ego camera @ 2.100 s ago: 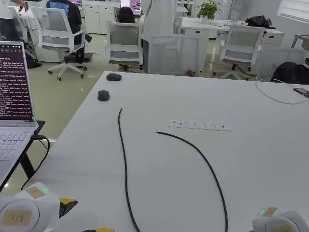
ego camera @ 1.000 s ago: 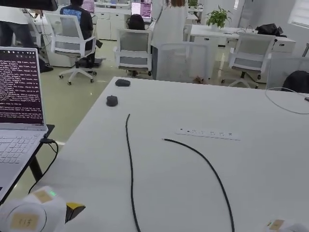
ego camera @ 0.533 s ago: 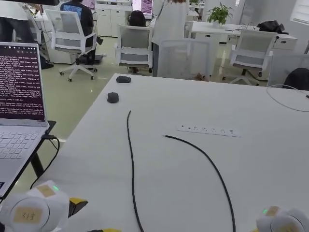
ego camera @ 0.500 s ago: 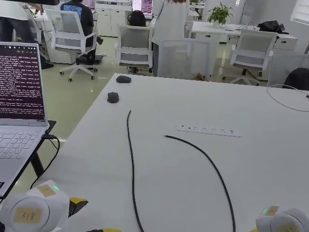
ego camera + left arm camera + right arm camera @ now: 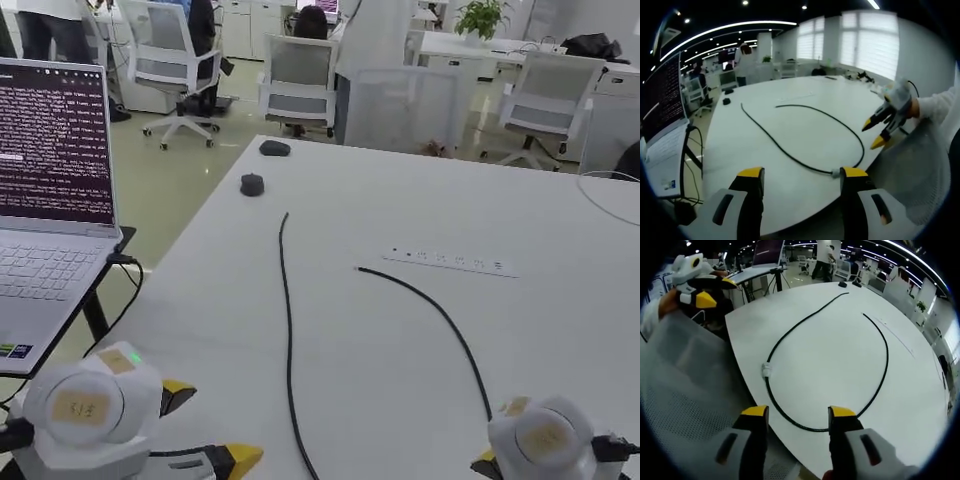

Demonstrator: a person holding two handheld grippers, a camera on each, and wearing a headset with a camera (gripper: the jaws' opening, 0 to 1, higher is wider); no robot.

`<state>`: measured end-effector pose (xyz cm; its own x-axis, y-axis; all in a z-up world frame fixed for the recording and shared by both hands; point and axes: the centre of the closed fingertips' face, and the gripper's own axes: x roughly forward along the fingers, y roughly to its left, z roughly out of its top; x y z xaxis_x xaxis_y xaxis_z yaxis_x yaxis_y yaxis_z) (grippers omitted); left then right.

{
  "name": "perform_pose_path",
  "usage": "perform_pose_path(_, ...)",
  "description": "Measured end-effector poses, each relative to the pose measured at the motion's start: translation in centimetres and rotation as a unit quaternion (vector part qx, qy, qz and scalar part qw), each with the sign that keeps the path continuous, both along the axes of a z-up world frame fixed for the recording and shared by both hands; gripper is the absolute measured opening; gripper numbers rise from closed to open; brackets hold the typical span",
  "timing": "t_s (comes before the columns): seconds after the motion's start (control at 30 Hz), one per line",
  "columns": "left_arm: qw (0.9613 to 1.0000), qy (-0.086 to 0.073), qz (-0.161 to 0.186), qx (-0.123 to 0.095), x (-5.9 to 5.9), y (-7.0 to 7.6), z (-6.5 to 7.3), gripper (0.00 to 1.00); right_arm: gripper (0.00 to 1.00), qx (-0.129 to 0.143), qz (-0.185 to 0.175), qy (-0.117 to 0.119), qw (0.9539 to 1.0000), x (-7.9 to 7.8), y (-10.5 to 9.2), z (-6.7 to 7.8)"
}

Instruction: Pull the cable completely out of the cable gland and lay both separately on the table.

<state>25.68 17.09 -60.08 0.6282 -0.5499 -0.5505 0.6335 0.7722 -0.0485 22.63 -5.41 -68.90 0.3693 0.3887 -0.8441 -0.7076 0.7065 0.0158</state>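
— On the white counter (image 5: 560, 200), at the edge nearest me, what lies there?
— The largest thing is the black cable (image 5: 287, 330). It makes a long U. Both ends lie far out and well apart, and the bend comes back toward the near edge.
— And the claws?
— The left claw (image 5: 802, 173) hovers at the near edge, its jaws spread wide with nothing between them. The right claw (image 5: 798, 411) is the same: released, empty, and short of the bend. Neither touches the cable.
— Where is the gland?
— The cable gland (image 5: 766, 370) is a small pale piece threaded on the cable near the bend, on the leg toward the left claw. The cable runs through it, so nothing is separated yet.
— How will they handle?
— I judge the cable light and limp, with a little spring, since it holds a smooth curve. Its jacket looks rubbery, so the jaws should bite without slipping. The gland looks hard and light, likely plastic, and small enough to skid or twist if pinched off-centre.
— Where to take hold?
— One claw goes square on the gland's body and the other on the cable just beside it. Then pull along the cable's own line. Held farther off, the soft cable would only bend. The gland sits far from either end, so I'd expect several fresh grips, and its seal may drag.
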Motion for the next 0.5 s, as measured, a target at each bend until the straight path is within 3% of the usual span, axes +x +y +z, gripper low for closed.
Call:
perform_pose_path(0.2,1.0000,-0.001,0.002,0.000,0.0,-0.1,0.1,0.61,0.43,0.006,0.025,0.017,0.9995,0.2,2.0,-0.7)
perform_pose_path(0.5,1.0000,-0.002,0.003,-0.001,0.1,0.0,0.2,0.61,0.30,0.042,0.039,0.041,0.9975,0.9,5.2,-1.7)
